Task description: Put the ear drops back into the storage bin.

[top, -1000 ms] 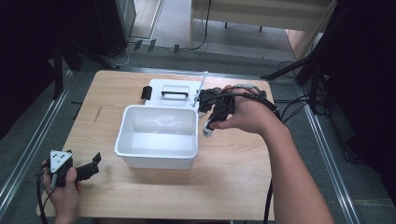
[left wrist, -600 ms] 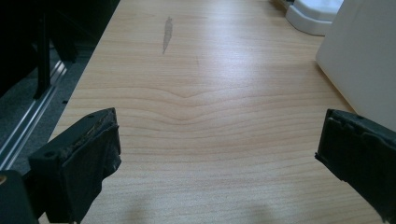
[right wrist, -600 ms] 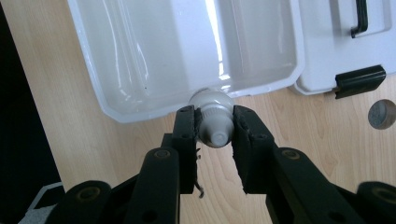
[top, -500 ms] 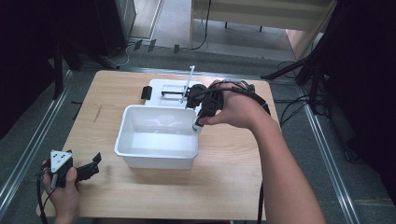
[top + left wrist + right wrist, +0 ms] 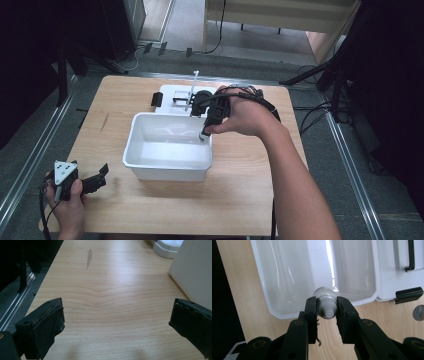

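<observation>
A white bin sits empty on the worktop. The right gripper pinches a small grey bottle above its rim. The left gripper fingers are spread, holding nothing.

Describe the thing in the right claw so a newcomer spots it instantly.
Find the white bin mid-table. At its right rim the right claw is shut on a small grey capped tube, nose pointing away from the bin. Nothing else there is clamped between black jaws.

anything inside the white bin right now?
The white bin looks bare inside. The right gripper holds a white tube over its rim, hiding a small part of the floor in the right gripper view.
</observation>
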